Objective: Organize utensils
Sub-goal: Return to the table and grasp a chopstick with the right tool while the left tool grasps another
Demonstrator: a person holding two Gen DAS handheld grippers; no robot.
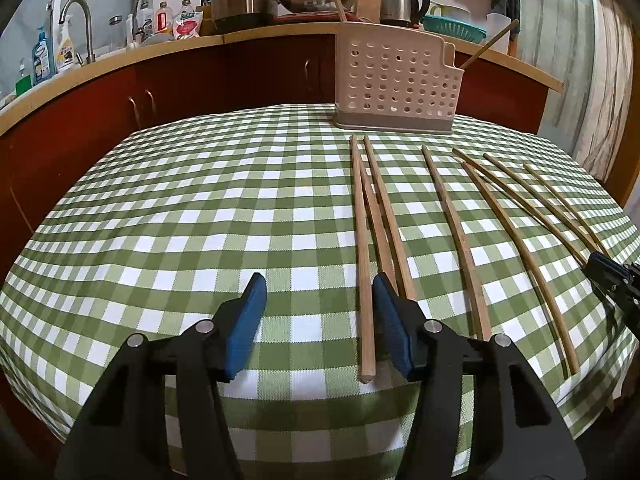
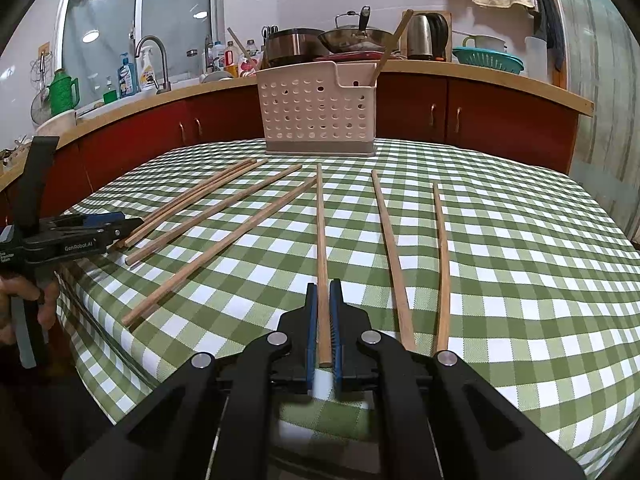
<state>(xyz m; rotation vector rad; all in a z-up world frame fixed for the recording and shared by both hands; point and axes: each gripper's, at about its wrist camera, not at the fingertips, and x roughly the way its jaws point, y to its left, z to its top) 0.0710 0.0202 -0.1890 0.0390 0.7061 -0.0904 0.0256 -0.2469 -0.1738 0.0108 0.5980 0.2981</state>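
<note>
Several wooden chopsticks lie on the green checked tablecloth [image 1: 200, 220], pointing toward a beige perforated utensil holder [image 1: 396, 80] [image 2: 316, 112] at the far edge. The holder has two chopsticks [image 2: 390, 46] standing in it. My left gripper [image 1: 320, 284] is open and low over the cloth. The leftmost chopstick [image 1: 362, 260] lies between its jaws, close beside the right blue pad [image 1: 390, 328], not pinched. My right gripper [image 2: 324, 286] is shut on the near end of one chopstick [image 2: 321, 232]. The left gripper [image 2: 128, 226] shows at the left of the right wrist view, the right gripper [image 1: 612, 280] at the left wrist view's right edge.
Behind the table runs a wooden counter [image 2: 480, 76] over red cabinets [image 1: 180, 80], with a sink tap [image 1: 78, 20], pots and a kettle [image 1: 402, 2]. A hand [image 2: 24, 300] holds the left gripper's handle. The table's near edge drops off just below both grippers.
</note>
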